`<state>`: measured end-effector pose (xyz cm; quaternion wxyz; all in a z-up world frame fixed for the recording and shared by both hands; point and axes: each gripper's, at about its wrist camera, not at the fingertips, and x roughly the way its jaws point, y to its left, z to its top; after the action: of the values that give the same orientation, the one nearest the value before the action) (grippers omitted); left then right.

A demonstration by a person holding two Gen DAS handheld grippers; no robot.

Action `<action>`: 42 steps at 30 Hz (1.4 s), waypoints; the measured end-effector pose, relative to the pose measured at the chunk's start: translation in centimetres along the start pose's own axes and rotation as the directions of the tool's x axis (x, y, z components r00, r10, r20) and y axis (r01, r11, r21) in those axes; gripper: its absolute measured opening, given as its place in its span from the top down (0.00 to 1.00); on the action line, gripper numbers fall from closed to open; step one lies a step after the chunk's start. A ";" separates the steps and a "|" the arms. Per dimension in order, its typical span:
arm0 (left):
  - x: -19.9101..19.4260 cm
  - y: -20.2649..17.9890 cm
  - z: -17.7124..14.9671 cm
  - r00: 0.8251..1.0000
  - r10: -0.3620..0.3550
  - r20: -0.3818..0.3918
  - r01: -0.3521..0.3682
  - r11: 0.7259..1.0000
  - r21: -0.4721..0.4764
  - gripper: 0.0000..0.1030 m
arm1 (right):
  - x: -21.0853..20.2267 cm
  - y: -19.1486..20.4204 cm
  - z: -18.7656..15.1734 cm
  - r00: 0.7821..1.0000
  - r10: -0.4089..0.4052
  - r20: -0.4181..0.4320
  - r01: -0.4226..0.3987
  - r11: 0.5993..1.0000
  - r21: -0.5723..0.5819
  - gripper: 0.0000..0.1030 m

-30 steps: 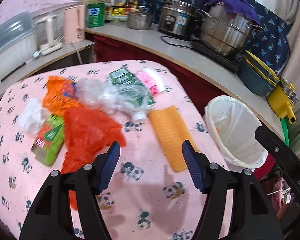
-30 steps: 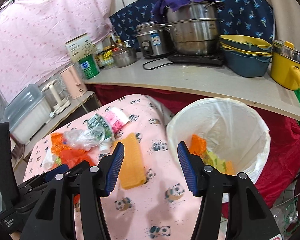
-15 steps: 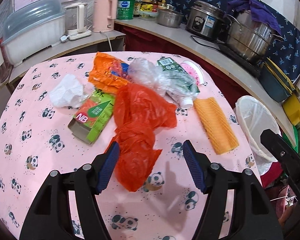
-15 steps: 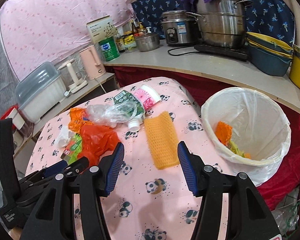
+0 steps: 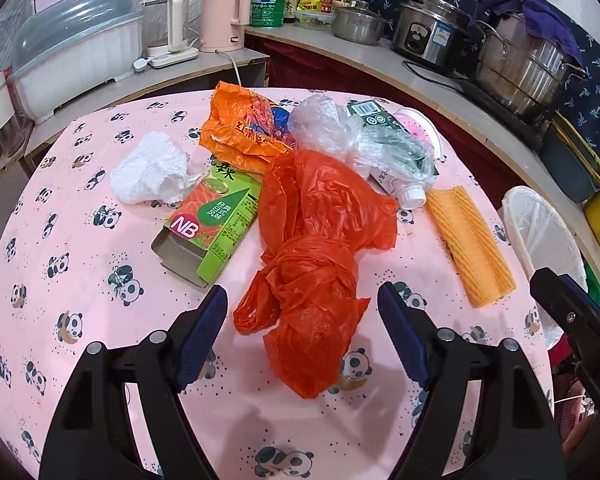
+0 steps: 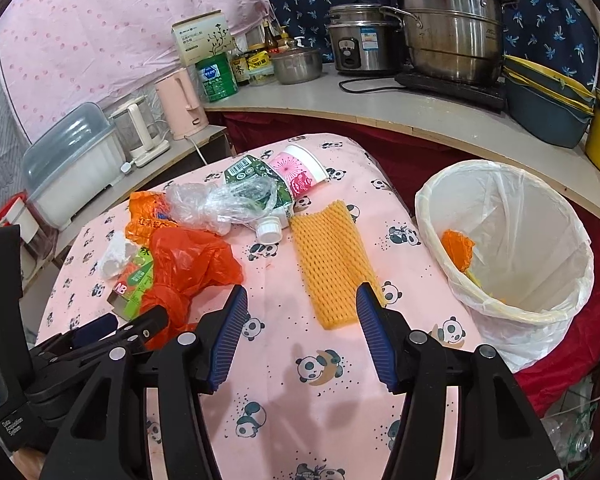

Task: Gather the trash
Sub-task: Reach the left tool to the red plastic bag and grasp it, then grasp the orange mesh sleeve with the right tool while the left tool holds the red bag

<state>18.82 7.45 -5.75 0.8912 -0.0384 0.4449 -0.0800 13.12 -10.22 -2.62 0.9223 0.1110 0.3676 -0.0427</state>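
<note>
Swinging in from the bin side, the left claw (image 5: 302, 334) now hangs with its jaws wide apart around the knotted red plastic bag (image 5: 312, 256) mid-tabletop. Right claw (image 6: 298, 330), also spread and empty, has drifted toward the orange foam net (image 6: 332, 264) near the tabletop's right edge. Little is done, I'd say: the lined trash bin (image 6: 512, 312) beside that edge holds a few scraps, while the green carton (image 5: 216, 216), crumpled tissue (image 5: 148, 170) and crushed bottle (image 5: 380, 152) remain.

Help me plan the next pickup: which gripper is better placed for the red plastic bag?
Left. The left gripper is open with the red plastic bag between its fingers; the right gripper faces the orange foam net.
</note>
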 end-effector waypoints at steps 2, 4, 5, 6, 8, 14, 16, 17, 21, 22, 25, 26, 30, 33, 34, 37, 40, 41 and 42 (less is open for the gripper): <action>0.5 -0.1 0.2 1.000 0.006 -0.005 -0.006 1.000 0.009 0.29 | 0.5 -0.1 0.1 1.000 -0.005 -0.005 0.005 1.000 -0.001 0.44; 0.8 -0.2 0.3 1.000 0.000 -0.011 0.000 1.000 0.014 0.30 | 1.2 -0.1 0.3 1.000 -0.016 -0.008 0.016 1.000 -0.006 0.44; 1.0 -0.3 0.4 1.000 0.000 -0.013 0.000 1.000 0.017 0.31 | 1.6 -0.2 0.4 1.000 -0.022 -0.011 0.021 1.000 -0.010 0.44; 1.2 -0.4 0.5 1.000 -0.004 -0.015 0.004 1.000 0.021 0.34 | 1.8 -0.2 0.5 1.000 -0.025 -0.012 0.025 1.000 -0.010 0.43; 1.7 -0.6 0.6 1.000 -0.012 -0.027 0.013 1.000 0.028 0.40 | 2.6 -0.4 0.7 0.999 -0.032 -0.016 0.032 0.999 -0.009 0.41; 2.5 -1.0 0.9 0.997 -0.055 -0.056 0.057 0.997 0.046 0.62 | 5.2 -0.7 1.3 0.998 -0.055 -0.036 0.055 0.998 -0.016 0.38; 2.5 -1.1 1.0 0.997 -0.063 -0.054 0.065 0.996 0.055 0.64 | 6.0 -1.0 1.3 0.997 -0.066 -0.046 0.065 0.998 -0.015 0.38; 2.5 -1.1 1.0 0.996 -0.065 -0.053 0.068 0.996 0.055 0.64 | 6.4 -1.1 1.3 0.996 -0.070 -0.052 0.069 0.998 -0.013 0.38; 2.5 -1.1 1.2 0.996 -0.077 -0.055 0.080 0.995 0.052 0.65 | 7.8 -1.4 1.3 0.993 -0.090 -0.072 0.089 0.996 -0.016 0.38; 2.5 -1.2 1.3 0.995 -0.079 -0.056 0.082 0.995 0.052 0.65 | 8.1 -1.5 1.3 0.993 -0.093 -0.078 0.092 0.996 -0.016 0.38; 2.5 -1.2 1.4 0.995 -0.080 -0.056 0.083 0.995 0.049 0.65 | 9.2 -2.0 1.0 0.990 -0.089 -0.108 0.090 0.996 0.004 0.38; 2.5 -1.2 1.4 0.995 -0.081 -0.058 0.084 0.995 0.048 0.65 | 9.5 -2.3 0.8 0.989 -0.085 -0.119 0.087 0.996 0.016 0.38; 2.4 -1.1 1.3 0.995 -0.084 -0.062 0.087 0.995 0.041 0.66 | 9.8 -2.9 0.3 0.987 -0.090 -0.133 0.095 0.995 0.029 0.55; 2.3 -1.3 1.2 0.995 -0.083 -0.062 0.086 0.995 0.041 0.66 | 9.5 -3.2 0.3 0.987 -0.070 -0.144 0.076 0.996 0.040 0.88; 2.1 -1.4 1.1 0.995 -0.084 -0.062 0.087 0.995 0.042 0.66 | 9.5 -3.3 0.3 0.986 -0.065 -0.152 0.073 0.996 0.044 0.90; 1.6 -1.9 1.0 0.994 -0.091 -0.056 0.093 0.995 0.046 0.66 | 8.5 -3.5 0.2 0.988 -0.055 -0.141 0.064 0.996 0.060 0.90; 1.0 -2.7 0.9 0.994 -0.097 -0.048 0.100 0.993 0.059 0.66 | 7.3 -3.7 0.2 0.991 -0.048 -0.121 0.056 0.996 0.063 0.90; 0.7 -2.9 0.9 0.994 -0.102 -0.046 0.104 0.993 0.062 0.66 | 6.8 -3.8 0.3 0.993 -0.045 -0.113 0.053 0.996 0.066 0.90; 0.5 -3.2 0.8 0.994 -0.106 -0.042 0.108 0.992 0.066 0.66 | 6.4 -3.8 0.4 0.993 -0.043 -0.106 0.051 0.996 0.068 0.90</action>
<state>19.43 4.18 -5.17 0.8777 -0.0301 0.4563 -0.1436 17.39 -14.04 -7.37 0.8960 0.1370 0.4163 -0.0715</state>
